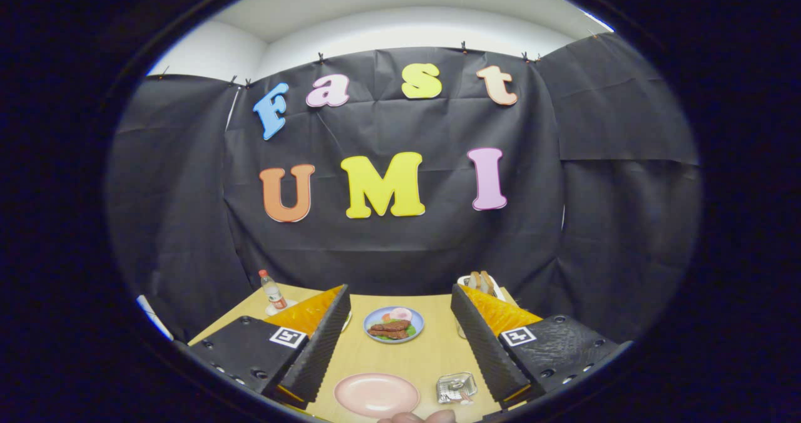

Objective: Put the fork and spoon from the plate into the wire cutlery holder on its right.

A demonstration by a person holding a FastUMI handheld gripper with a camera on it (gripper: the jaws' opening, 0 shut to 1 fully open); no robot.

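Observation:
My gripper (399, 293) is open and held high above a wooden table (432, 354), with nothing between its fingers. Far below, between the fingers, lies a pink plate (376, 395) whose face looks bare. Right of it stands the small wire cutlery holder (457, 387), with shiny metal pieces inside that are too small to identify. I cannot make out a fork or a spoon as such.
Beyond the pink plate sits a blue plate of food (393, 323). A small bottle (273, 290) stands at the far left of the table, and a white holder with bread slices (480, 280) at the far right. A person's fingers (419, 417) show at the near edge.

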